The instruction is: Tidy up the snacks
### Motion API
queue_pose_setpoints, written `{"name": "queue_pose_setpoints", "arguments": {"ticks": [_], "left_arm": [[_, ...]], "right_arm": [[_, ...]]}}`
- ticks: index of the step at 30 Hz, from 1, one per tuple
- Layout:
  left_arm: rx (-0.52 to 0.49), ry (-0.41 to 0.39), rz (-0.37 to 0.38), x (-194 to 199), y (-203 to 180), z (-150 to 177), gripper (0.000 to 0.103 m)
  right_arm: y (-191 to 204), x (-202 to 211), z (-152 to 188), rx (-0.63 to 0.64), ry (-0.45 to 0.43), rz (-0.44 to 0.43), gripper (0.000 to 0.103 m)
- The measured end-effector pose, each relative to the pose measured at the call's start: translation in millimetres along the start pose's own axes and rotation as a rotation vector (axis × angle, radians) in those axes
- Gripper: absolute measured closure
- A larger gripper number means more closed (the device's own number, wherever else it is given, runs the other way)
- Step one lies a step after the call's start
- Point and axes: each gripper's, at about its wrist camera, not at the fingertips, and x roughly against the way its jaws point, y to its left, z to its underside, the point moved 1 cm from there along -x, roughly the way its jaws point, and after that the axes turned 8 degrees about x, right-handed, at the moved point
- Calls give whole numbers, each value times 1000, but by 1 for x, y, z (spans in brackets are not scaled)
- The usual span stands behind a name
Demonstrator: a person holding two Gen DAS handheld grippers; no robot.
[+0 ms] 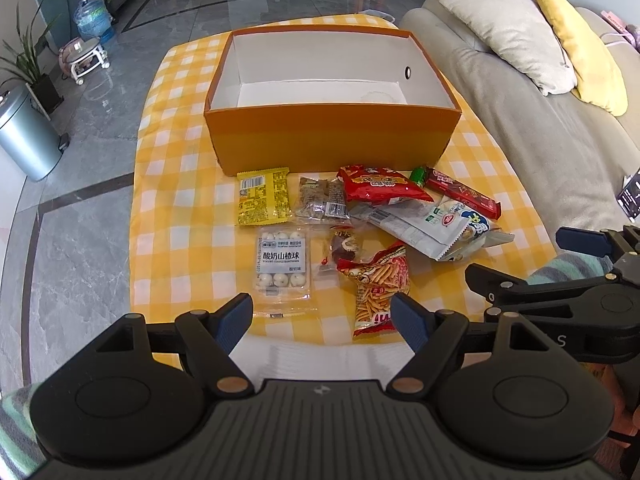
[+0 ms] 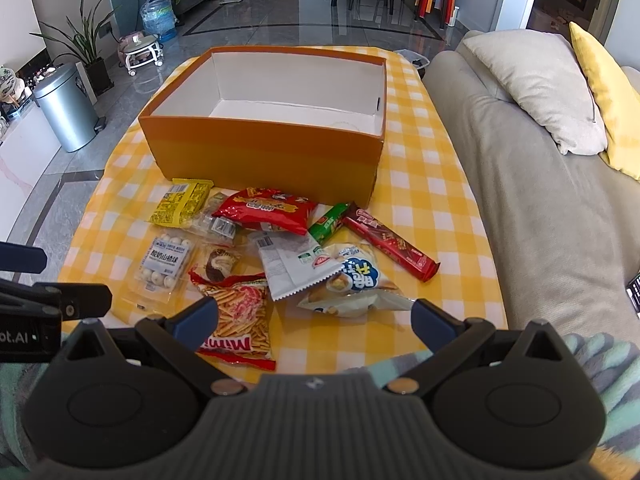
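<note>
An orange box (image 1: 332, 140) (image 2: 264, 152) with a bare white inside stands on the yellow checked cloth. In front of it lie several snack packs: a yellow pack (image 1: 264, 197) (image 2: 180, 202), a clear pack of white balls (image 1: 283, 265) (image 2: 164, 268), a red bag (image 1: 380, 184) (image 2: 266, 208), a stick-snack bag (image 1: 378, 292) (image 2: 240, 312), a white bag (image 1: 424, 224) (image 2: 296, 264) and a long red bar (image 1: 464, 196) (image 2: 390, 246). My left gripper (image 1: 322, 322) is open near the cloth's front edge, holding nothing. My right gripper (image 2: 314, 324) is open too, just short of the stick-snack bag.
A beige sofa (image 2: 540, 208) with a grey cushion (image 2: 536, 84) and a yellow cushion (image 2: 608, 96) runs along the right. A metal bin (image 2: 66, 108), a plant, a water bottle (image 2: 158, 16) and a small stool stand on the tiled floor to the left.
</note>
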Motion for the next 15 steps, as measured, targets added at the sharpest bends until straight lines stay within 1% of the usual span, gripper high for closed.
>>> {"name": "queue_pose_setpoints", "arguments": {"ticks": [3, 5, 6, 7, 8, 10, 12, 14, 15], "left_arm": [[-30, 4, 1, -3, -3, -3, 18], [-50, 10, 9, -6, -6, -6, 24], [-57, 15, 24, -7, -7, -7, 28], [-63, 18, 47, -8, -8, -8, 37], [-65, 21, 71, -9, -9, -10, 41], [-60, 25, 108, -12, -11, -12, 41], [-57, 46, 128, -19, -14, -15, 38], [-47, 80, 141, -29, -17, -17, 32], [-38, 96, 151, -35, -18, -18, 31]], "right_arm": [[-3, -2, 0, 1, -14, -22, 5], [-8, -4, -1, 5, -33, -38, 9], [-11, -6, -2, 6, -37, -49, 14], [-14, -8, -3, 6, -33, -57, 18], [-16, -12, -4, 5, -22, -67, 21], [-22, -20, -5, -1, 3, -80, 32], [-27, -28, -7, -9, 27, -95, 37], [-29, -35, -9, -9, 39, -109, 38], [-30, -39, -10, -7, 46, -113, 38]]}}
